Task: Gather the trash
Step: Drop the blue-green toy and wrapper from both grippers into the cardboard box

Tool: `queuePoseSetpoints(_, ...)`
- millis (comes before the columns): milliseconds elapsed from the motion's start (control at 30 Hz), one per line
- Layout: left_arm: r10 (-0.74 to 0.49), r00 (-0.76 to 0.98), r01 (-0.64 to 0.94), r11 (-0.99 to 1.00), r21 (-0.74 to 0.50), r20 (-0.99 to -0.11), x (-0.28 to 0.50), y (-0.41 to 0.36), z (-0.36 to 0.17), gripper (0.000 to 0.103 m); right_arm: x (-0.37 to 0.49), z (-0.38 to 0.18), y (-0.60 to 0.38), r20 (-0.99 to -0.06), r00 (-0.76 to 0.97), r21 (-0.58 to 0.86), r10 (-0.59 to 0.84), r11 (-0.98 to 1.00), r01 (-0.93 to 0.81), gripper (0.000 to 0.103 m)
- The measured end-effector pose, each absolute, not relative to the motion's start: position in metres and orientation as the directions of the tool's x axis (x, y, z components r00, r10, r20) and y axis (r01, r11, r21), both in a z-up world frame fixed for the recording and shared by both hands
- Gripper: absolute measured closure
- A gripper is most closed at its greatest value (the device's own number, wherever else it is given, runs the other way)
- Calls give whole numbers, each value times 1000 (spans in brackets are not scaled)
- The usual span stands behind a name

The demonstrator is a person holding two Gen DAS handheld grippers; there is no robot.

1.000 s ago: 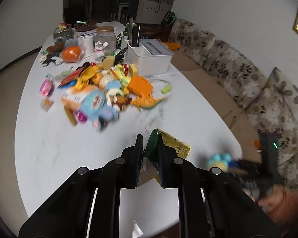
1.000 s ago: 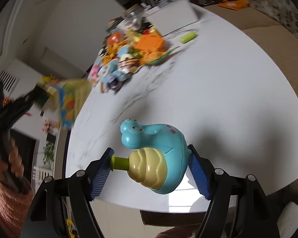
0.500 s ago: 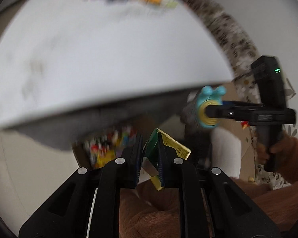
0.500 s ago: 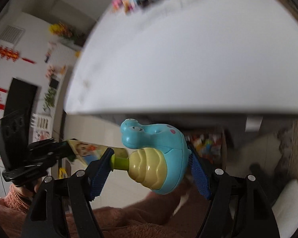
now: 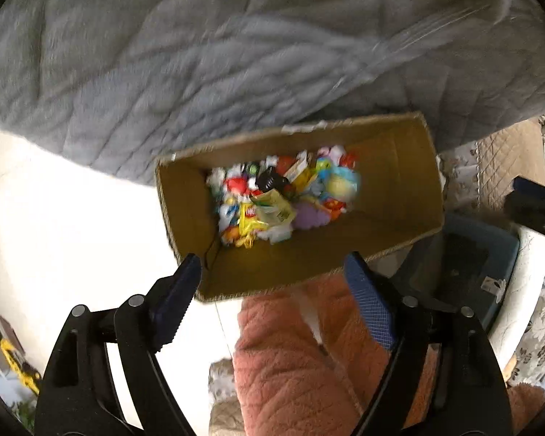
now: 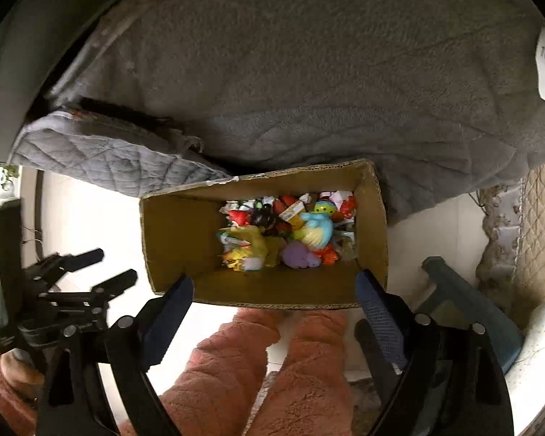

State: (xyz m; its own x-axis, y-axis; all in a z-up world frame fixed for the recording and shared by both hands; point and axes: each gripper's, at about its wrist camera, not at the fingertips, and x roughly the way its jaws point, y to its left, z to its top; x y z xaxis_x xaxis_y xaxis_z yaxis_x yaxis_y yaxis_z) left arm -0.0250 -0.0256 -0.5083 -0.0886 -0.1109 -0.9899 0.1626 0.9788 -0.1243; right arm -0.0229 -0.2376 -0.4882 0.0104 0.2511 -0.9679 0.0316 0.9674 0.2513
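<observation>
A cardboard box (image 5: 399, 181) stands open on the floor below both grippers, holding several colourful toys and wrappers. My left gripper (image 5: 272, 265) points straight down over its near rim; its jaws are opening with nothing between them. The yellow-green wrapper (image 5: 272, 207) lies on the heap inside. In the right wrist view the box (image 6: 178, 232) is under my right gripper (image 6: 274, 279), whose jaws are opening and empty. The blue snail toy (image 6: 316, 230) rests on the heap. The left gripper (image 6: 116, 265) also shows at the left, beside the box.
A grey quilted cover (image 5: 236, 54) hangs just behind the box. The person's legs in pink fleece (image 6: 254, 370) stand against the box's near side. A dark blue stool (image 6: 465, 298) and a patterned sofa cover (image 6: 537, 236) lie to the right. White floor (image 5: 72, 218) lies to the left.
Both grippers dropped from above the table to over the box on the floor. The left let go of the wrapper and the right let go of the blue toy; both lie in the box.
</observation>
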Motion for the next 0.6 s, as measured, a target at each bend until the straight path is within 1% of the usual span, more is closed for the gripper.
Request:
queuePoseSetpoints(100,-129,-85,146,979,-141,-988,-29,-19,-489,24,-19,-467,-240,-964,27,265,265,964,24,14)
queuePoseSetpoints(167,-147,-53,150,977,-153,-988,-30,-13,-463,24,-16,-447,-239,-957,42,289,288,957,8,14)
queuePoseSetpoints(267,-181,21,150,973,-176,-983,-29,-4,-412,24,-15,-394,-234,-931,95,350,354,935,-49,14)
queuePoseSetpoints(333,-207,71,147,970,-195,-976,-31,0,-374,24,-8,-345,-228,-896,158,402,414,910,-103,13)
queuePoseSetpoints(367,-225,110,152,966,-207,-968,-31,2,-351,24,-4,-323,-226,-875,188,428,445,895,-126,13)
queuePoseSetpoints(400,-233,145,158,965,-210,-962,-30,3,-332,24,6,-293,-224,-849,247,440,468,884,-159,9)
queuePoseSetpoints(433,-236,169,163,964,-209,-957,-29,4,-320,24,13,-275,-223,-833,294,432,468,883,-181,5)
queuePoseSetpoints(500,-238,234,170,965,-201,-943,-25,5,-289,24,37,-244,-221,-803,391,394,449,893,-217,5)
queuePoseSetpoints(600,-221,315,164,970,-177,-923,-17,8,-257,24,92,-222,-218,-779,474,351,411,911,-214,5)
